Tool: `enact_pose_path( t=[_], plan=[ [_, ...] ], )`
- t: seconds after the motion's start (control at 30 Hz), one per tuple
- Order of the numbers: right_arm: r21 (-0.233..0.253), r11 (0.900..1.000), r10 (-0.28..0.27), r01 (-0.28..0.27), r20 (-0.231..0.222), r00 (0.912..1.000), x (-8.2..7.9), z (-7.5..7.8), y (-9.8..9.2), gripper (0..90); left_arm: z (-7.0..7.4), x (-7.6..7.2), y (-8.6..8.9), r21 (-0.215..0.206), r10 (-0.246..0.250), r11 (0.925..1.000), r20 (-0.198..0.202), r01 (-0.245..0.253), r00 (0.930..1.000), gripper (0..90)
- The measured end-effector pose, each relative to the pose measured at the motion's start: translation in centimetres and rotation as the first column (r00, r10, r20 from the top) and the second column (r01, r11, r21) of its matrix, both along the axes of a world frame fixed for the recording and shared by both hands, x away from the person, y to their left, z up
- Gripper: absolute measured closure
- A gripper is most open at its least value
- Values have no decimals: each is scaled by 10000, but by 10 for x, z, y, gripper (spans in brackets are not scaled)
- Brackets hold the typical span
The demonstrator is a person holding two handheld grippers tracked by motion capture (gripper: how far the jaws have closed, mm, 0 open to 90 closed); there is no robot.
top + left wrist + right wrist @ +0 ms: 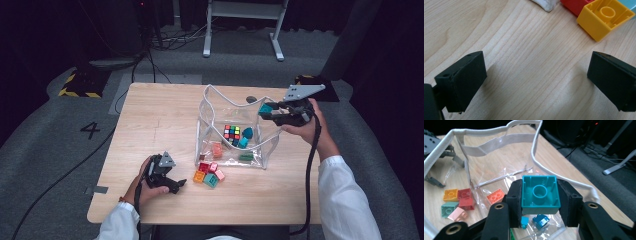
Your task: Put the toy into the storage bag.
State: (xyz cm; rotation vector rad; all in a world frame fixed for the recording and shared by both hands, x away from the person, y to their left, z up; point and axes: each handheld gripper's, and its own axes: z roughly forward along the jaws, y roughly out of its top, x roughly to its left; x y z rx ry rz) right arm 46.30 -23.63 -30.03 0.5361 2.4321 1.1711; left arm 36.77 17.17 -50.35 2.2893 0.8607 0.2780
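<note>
Step in hand, as I judge it: loading bricks into the clear bag [270, 145]. Your right gripper [541, 202] has its jaws clamped on a teal brick [540, 195], hollow underside toward the camera, held over the bag's open white rim on its right side. In the bag already: a puzzle cube [231, 132], an orange brick [495, 196], some blue and green pieces.

Your left gripper [536, 82] sits low over the table [511, 50], jaws wide apart, nothing between them — a yellow brick [605, 18] lies just ahead, in the loose cluster [209, 174] at the bag's near left corner.

Next move calls for carrying the teal brick inward past the rim before release; the rim is floppy, so a snag is possible.

Writing: a "4" [90, 130] on the floor left of the table. No brand legible on the bricks.
</note>
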Motion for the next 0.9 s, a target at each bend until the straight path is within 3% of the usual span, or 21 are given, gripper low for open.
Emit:
enact_pose_path(
  t=[0.13,0.27,0.43,0.5,0.57,0.6,0.7,0.8,0.9],
  plan=[
    [-591,9981,178,-191,-235,9996,7,-3,14,592,0,0,0,1,1,10000,0,-1,10000,24],
    [-851,9955,381,-420,-463,9982,12,-6,21,592,0,0,0,1,2,10000,3,-2,10000,24],
    [-1730,9810,728,-874,-889,9934,21,-12,35,591,0,0,0,-3,2,10000,2,-2,10000,24],
    [-2085,9746,617,-822,-1029,9928,23,-14,38,592,0,0,0,1,2,10000,4,-2,10000,24],
    [-2173,9716,712,-933,-1074,9917,25,-15,39,592,0,0,0,1,0,10000,3,0,10000,24],
    [-2523,9627,683,-974,-1218,9902,28,-17,40,591,0,0,0,-2,2,10000,1,-2,10000,24],
    [-2833,9533,715,-1050,-1260,9894,31,-21,42,591,0,0,0,-2,0,10000,0,0,10000,24],
    [-2891,9527,537,-935,-1425,9883,32,-22,40,591,0,0,0,-2,-4,10000,0,4,10000,23],
    [-3124,9459,445,-876,-1425,9888,36,-23,36,591,0,0,0,-4,-3,10000,1,3,10000,24]
  ],
)
